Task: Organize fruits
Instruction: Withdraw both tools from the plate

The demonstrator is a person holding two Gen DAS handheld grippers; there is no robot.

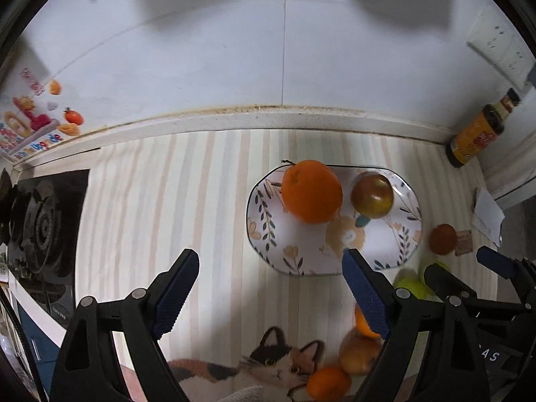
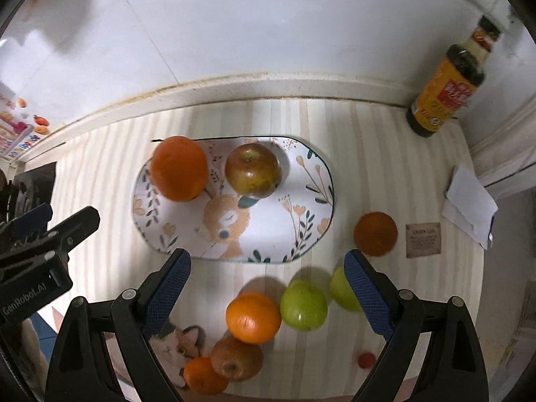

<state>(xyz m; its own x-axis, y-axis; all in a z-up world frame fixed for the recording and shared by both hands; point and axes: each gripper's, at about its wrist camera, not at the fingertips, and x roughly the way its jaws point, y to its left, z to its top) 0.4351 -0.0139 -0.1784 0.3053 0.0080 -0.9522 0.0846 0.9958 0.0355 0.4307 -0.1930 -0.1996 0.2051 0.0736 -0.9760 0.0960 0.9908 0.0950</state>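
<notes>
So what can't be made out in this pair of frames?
- Green apples, left view: mostly behind the right gripper.
- Far green apple, right view: partly behind a gripper finger.
- Card text: too small.
- Bottom orange, right view: partly behind the kiwi-brown fruit.

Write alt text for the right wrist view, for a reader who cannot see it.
The open right gripper hovers over loose fruit on a striped counter: two green apples, three oranges and a brownish apple. Beyond them, a floral plate holds a large orange and a red-green apple; a sauce bottle stands in the far corner.
</notes>
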